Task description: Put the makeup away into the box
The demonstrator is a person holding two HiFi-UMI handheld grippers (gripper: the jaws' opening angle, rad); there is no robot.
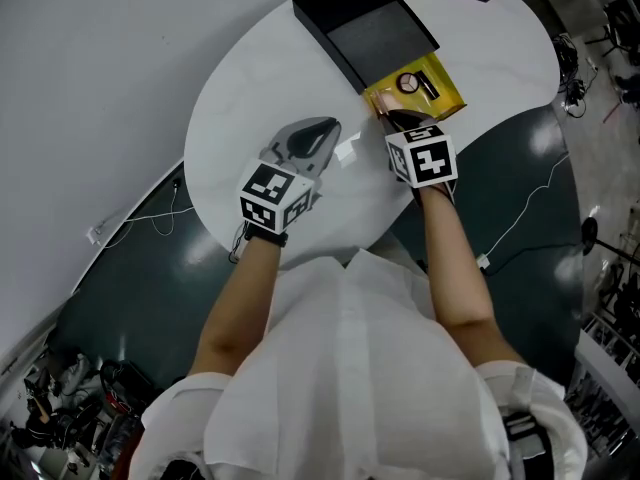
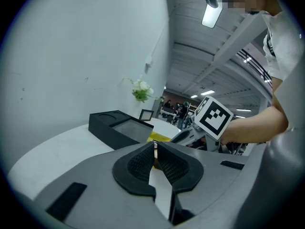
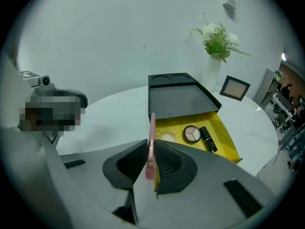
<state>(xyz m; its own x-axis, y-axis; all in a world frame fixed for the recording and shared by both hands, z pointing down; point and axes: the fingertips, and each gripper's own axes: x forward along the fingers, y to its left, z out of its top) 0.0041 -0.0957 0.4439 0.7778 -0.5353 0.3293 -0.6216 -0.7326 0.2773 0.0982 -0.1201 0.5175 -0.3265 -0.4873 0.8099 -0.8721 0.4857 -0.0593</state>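
Right tongs [image 3: 150, 151] pinch a pink makeup brush [image 3: 151, 132], upright between the pads. Just beyond them is the open yellow box tray [image 3: 224, 137] with a compact [image 3: 192, 134] and lipstick [image 3: 208, 139] inside, black lid [image 3: 178, 101] behind. Left tongs [image 2: 155, 149] pressed together, empty, off to the left over the white surface [image 3: 109, 113]. Flower vase [image 3: 217, 42] and frame [image 3: 233, 87] stand past the box.

I see a slim pink brush [image 3: 150, 142] pinched upright between the jaws of the right gripper [image 1: 404, 122], its long end pointing out toward the box. The box [image 3: 177, 100] lies on the white table [image 1: 250, 98]. It has a flat black cover, with a yellow tray [image 3: 225, 140] slid out from under it on my near side. In the tray lies a round compact [image 3: 192, 134], open and showing three pale shades. Just beside it, a black lipstick [image 3: 208, 139] lies on its side.
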